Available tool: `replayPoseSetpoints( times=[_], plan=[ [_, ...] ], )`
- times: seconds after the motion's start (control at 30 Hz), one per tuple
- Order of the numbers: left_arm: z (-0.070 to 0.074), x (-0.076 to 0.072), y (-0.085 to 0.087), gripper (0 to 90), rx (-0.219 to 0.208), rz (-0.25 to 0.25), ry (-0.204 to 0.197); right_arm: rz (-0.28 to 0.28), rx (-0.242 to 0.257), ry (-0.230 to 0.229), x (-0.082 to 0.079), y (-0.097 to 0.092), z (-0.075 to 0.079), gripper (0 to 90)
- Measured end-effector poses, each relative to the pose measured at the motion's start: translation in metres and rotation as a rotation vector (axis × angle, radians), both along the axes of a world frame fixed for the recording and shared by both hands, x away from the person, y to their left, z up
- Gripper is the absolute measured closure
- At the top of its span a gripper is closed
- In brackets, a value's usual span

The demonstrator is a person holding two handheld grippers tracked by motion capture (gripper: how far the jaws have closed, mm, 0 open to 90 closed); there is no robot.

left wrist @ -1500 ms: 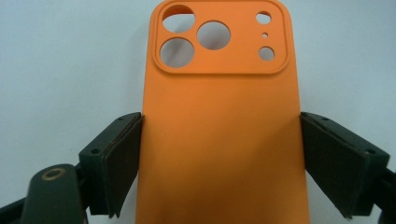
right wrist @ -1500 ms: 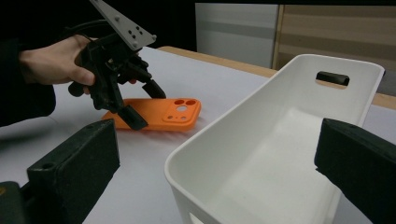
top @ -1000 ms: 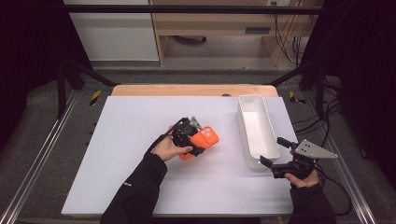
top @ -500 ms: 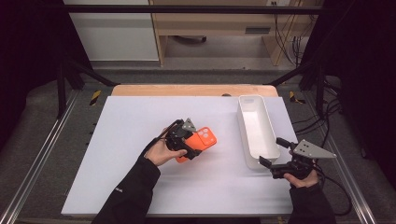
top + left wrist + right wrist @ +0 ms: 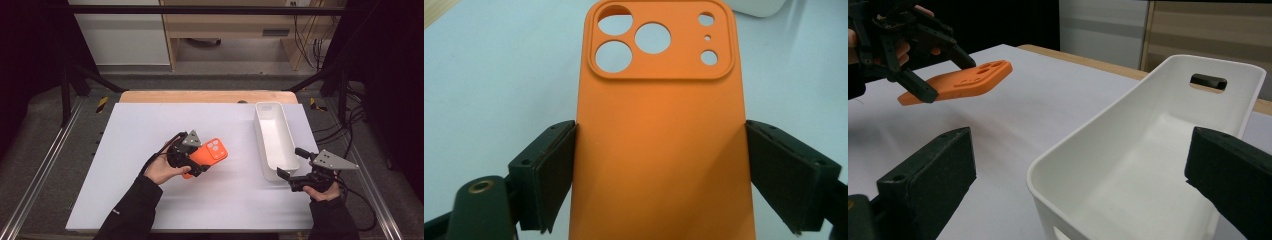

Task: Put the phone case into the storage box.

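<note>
An orange phone case [image 5: 209,154] with camera cut-outs hangs above the white table, held by its long edges in my left gripper [image 5: 196,161]. In the left gripper view both black pads [image 5: 558,170] press against the sides of the case [image 5: 659,130]. The right gripper view shows the case [image 5: 960,80] lifted off the surface, tilted slightly, with the left gripper [image 5: 923,75] around it. My right gripper [image 5: 289,176] rests open at the near end of a long white bin [image 5: 274,137], its jaws wide apart with nothing between them. The bin [image 5: 1148,155] is empty.
The white table top [image 5: 150,130] has a wooden strip [image 5: 205,96] along its far edge. Metal rails [image 5: 45,165] run along both sides. Cables [image 5: 350,125] trail on the floor to the right. A wooden bench stands beyond the table.
My left gripper has carried the orange case a little to the right and upward. The right gripper has stayed by the bin.
</note>
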State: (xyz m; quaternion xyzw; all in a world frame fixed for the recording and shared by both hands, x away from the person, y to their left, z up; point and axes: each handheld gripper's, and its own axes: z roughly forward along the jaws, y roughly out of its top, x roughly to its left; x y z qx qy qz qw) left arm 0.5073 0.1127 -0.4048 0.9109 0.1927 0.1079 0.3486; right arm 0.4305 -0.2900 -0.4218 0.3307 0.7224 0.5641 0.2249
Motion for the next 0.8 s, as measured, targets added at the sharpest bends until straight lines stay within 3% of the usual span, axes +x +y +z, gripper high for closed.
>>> replayPoseSetpoints(
  times=[0.4,0.8],
  plan=[
    [-0.003,-0.017,0.021,15.6,-0.02,-0.017,-0.01,0.01,-0.012,0.001,0.0,0.003,0.0,0.5],
    [-0.008,-0.026,0.031,15.6,-0.019,-0.035,-0.006,0.033,-0.038,-0.01,-0.002,0.011,0.004,0.5]
  ],
)
